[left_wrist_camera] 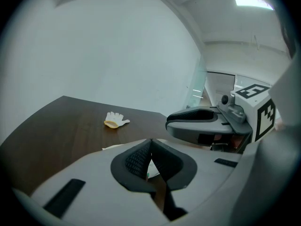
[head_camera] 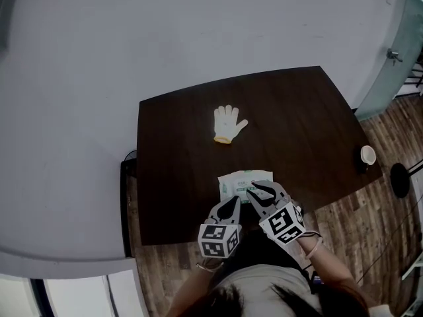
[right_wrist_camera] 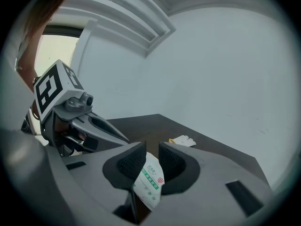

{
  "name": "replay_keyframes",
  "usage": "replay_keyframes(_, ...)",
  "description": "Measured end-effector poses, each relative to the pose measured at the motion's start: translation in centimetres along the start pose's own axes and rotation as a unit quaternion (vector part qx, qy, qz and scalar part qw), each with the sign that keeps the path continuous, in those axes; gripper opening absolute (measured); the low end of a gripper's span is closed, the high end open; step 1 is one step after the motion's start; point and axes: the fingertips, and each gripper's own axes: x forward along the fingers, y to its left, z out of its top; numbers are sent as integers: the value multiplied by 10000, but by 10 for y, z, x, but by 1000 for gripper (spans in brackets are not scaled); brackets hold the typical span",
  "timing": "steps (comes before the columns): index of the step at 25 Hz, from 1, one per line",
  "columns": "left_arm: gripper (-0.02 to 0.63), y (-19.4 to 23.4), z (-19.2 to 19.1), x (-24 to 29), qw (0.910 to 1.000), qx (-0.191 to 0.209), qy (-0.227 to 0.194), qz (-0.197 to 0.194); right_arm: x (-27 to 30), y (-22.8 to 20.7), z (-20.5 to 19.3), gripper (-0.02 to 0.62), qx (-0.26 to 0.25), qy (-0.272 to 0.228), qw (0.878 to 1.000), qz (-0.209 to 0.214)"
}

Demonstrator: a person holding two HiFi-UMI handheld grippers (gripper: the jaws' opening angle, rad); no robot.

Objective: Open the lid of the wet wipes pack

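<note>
The wet wipes pack (head_camera: 243, 180), white with green print, lies flat near the front edge of the dark table (head_camera: 297, 111). My right gripper (head_camera: 256, 190) hovers over the pack's near right part. In the right gripper view its jaws (right_wrist_camera: 151, 150) stand apart, and the pack (right_wrist_camera: 150, 182) shows through the gap with the pads off it. My left gripper (head_camera: 232, 201) sits at the pack's near left edge. Its tips (left_wrist_camera: 150, 141) meet, with a sliver of the pack (left_wrist_camera: 151, 171) visible below them and nothing held.
A white work glove (head_camera: 229, 124) lies further back on the table. A small white cup (head_camera: 367, 155) stands at the table's right edge. The floor is wooden, and a black round base (head_camera: 400, 180) stands to the right. The person stands at the table's front edge.
</note>
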Motion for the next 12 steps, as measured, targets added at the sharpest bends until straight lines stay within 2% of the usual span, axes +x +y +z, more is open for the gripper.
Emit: replay_keyframes(12,18,13,-18,35,9994,-153,193,242,31,-1,-37,106,-635,430,9941,765)
